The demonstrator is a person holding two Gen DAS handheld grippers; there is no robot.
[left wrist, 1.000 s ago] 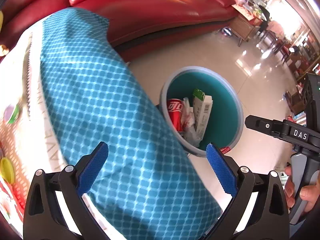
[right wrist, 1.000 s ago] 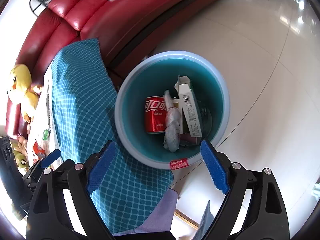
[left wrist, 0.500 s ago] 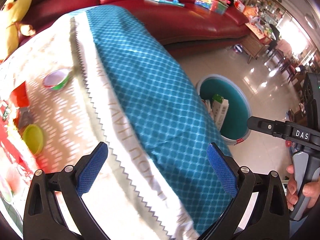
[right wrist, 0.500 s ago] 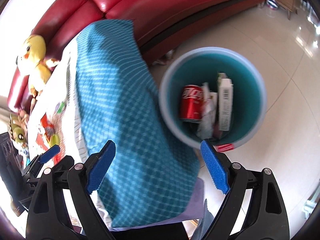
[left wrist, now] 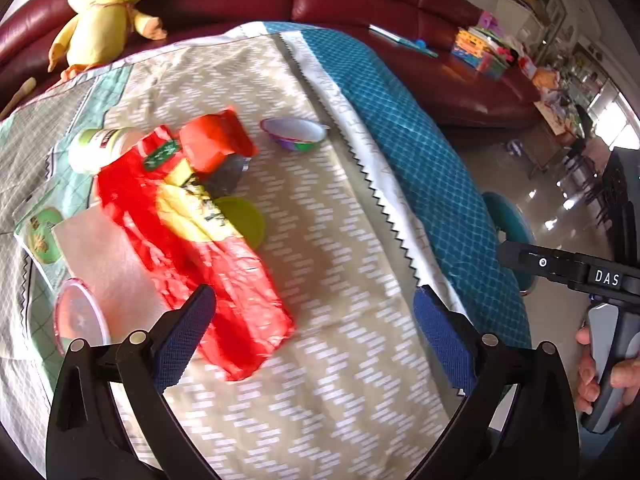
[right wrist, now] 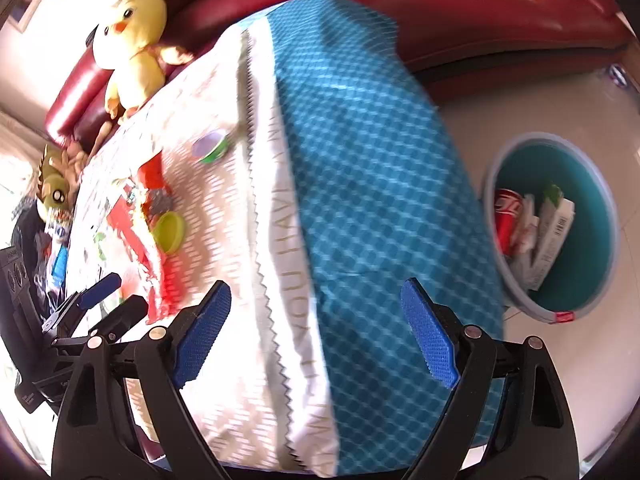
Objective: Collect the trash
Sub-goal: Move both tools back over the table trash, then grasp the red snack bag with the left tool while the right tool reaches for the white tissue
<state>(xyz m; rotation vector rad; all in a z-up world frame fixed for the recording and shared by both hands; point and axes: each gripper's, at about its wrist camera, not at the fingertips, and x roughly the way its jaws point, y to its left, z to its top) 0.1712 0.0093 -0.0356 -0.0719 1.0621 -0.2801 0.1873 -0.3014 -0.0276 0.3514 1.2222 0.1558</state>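
My left gripper (left wrist: 312,332) is open and empty above the cloth-covered table. Just ahead on its left lies a red and yellow crumpled wrapper (left wrist: 192,220), with a green lid (left wrist: 246,220), a purple cup (left wrist: 294,134), a white bottle (left wrist: 98,148) and a clear pink-rimmed lid (left wrist: 78,320) around it. My right gripper (right wrist: 316,336) is open and empty over the table's blue cloth edge. The teal trash bin (right wrist: 592,240) stands on the floor to its right, holding a red can (right wrist: 506,216) and a white carton (right wrist: 554,232).
A red sofa (left wrist: 360,4) with a yellow plush duck (left wrist: 100,8) runs behind the table. The blue patterned cloth (right wrist: 372,160) hangs over the table's right side. The tiled floor (right wrist: 500,92) lies around the bin. The other gripper's handle shows at right (left wrist: 608,280).
Both grippers have swung left, away from the bin and onto the table. The left view now shows the trash on the cloth; the bin has slid to the right edge.
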